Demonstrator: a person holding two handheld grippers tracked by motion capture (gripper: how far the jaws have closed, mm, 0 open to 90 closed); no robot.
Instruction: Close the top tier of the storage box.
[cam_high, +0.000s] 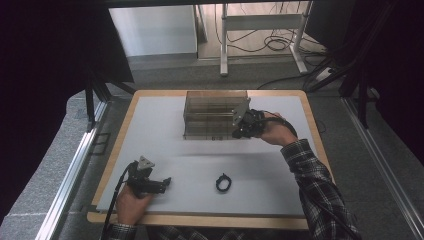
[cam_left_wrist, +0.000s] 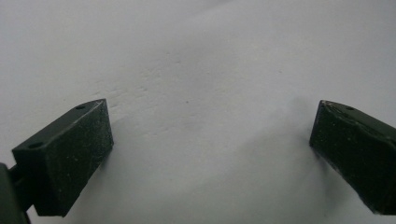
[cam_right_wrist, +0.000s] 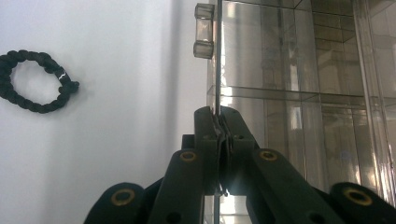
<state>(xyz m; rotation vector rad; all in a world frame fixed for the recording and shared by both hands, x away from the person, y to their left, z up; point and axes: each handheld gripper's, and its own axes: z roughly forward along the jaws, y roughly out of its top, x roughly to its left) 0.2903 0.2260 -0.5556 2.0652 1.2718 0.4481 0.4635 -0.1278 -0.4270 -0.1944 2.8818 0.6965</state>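
Plainly, right gripper clamped on clear box lid edge, left gripper wide open, empty.

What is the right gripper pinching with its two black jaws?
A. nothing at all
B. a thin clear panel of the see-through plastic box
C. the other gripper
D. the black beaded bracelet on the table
B: in the right gripper view the right gripper has its jaws closed tight on a thin clear panel of the see-through plastic box, while the black beaded bracelet lies apart on the white table.
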